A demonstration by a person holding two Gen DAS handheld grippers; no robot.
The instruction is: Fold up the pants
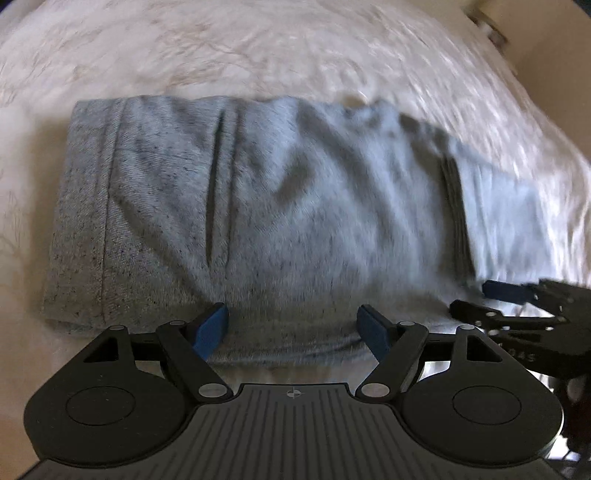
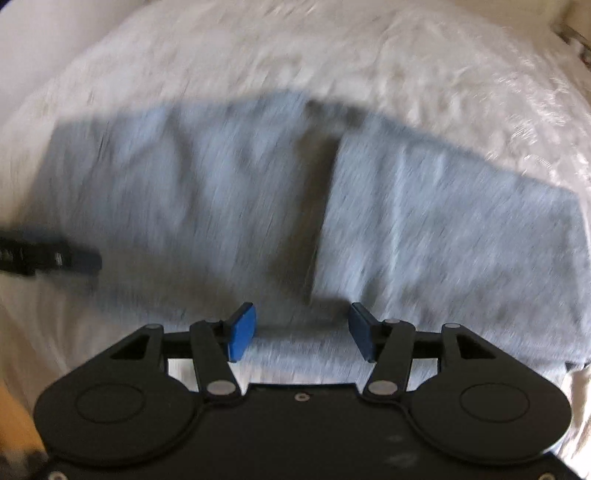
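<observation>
Grey heathered pants lie folded in a wide band across a white bed. The waistband end is at the left and a folded-over cuff end is at the right. My left gripper is open and empty, just above the near edge of the pants. My right gripper is open and empty over the near edge too, close to the fold edge. The pants fill the right wrist view, blurred. The right gripper shows at the right of the left wrist view; the left gripper shows at the left of the right wrist view.
A white patterned bedspread covers the bed around the pants. A pale wall with a dark fixture stands at the far right. A wooden edge shows at the lower left of the right wrist view.
</observation>
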